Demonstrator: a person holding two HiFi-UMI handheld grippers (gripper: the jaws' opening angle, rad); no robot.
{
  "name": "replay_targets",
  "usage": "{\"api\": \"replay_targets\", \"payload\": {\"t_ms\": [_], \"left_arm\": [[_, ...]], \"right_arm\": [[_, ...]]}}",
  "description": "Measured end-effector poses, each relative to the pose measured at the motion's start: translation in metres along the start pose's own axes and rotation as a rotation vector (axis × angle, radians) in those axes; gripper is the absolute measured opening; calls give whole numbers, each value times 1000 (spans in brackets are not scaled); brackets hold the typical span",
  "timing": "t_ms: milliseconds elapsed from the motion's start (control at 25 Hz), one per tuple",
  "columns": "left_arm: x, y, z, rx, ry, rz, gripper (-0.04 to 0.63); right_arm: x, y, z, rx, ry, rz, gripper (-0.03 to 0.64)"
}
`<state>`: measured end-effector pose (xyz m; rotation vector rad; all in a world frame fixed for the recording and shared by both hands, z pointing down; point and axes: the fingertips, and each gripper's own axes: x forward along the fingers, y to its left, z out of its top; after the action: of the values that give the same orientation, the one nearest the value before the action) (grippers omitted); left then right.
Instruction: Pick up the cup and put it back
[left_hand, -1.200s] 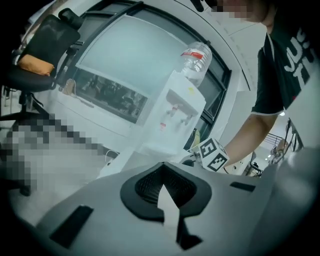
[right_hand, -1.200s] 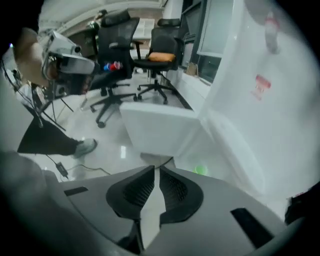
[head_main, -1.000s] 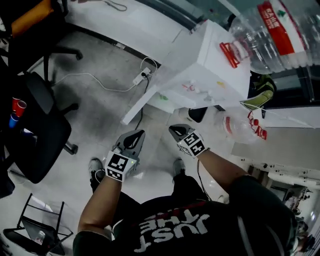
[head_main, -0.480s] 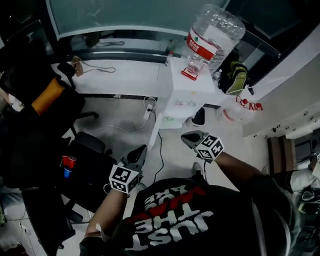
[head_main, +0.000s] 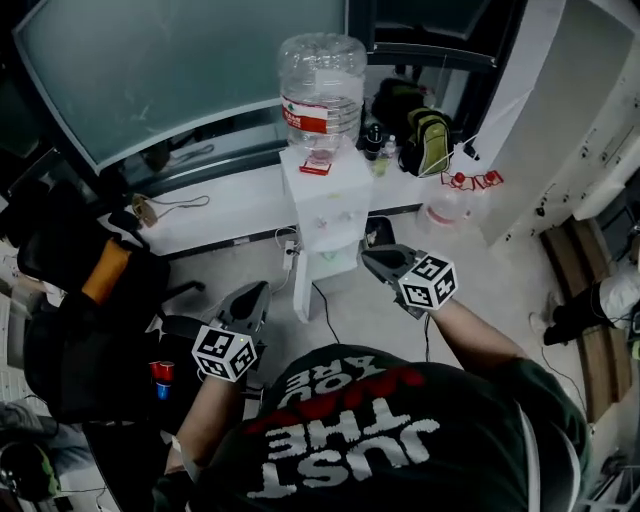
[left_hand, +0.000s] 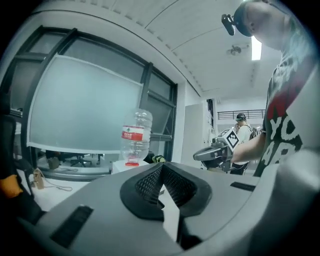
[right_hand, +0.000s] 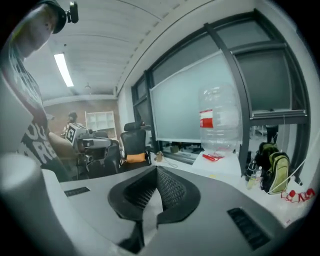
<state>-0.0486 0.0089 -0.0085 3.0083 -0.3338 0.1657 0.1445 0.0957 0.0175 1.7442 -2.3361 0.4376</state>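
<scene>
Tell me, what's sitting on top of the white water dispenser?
A big clear water bottle with a red label stands upside down on the white dispenser. Its mouth is hidden inside the top.

Right hand-held gripper (right_hand: 156, 171) jaws together, empty; water bottle (right_hand: 218, 120) ahead, backpack (right_hand: 273, 172) nearby.

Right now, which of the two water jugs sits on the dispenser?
The red-labelled jug, inverted atop the white dispenser. The other jug sits lower down, to the dispenser's right.
</scene>
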Motion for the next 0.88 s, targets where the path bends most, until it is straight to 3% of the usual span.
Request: {"api": "replay_targets", "payload": {"t_ms": [200,400,640,880], "left_arm": [[51,-53,31,-73,-83,47,8],[89,-96,50,-81,-120,50,8],[110,-113,67,-47,-106,-5,8],[96,-96,60,-56,-104,-8,8]], "right_arm": [[-85,-45,17,2,-46,-6,34],[-144,-75,38,-30,-93,-2,34],[-159,-93,61,36,-169,-25,34],[-138,-77,54,40,-159,-38,33]]}}
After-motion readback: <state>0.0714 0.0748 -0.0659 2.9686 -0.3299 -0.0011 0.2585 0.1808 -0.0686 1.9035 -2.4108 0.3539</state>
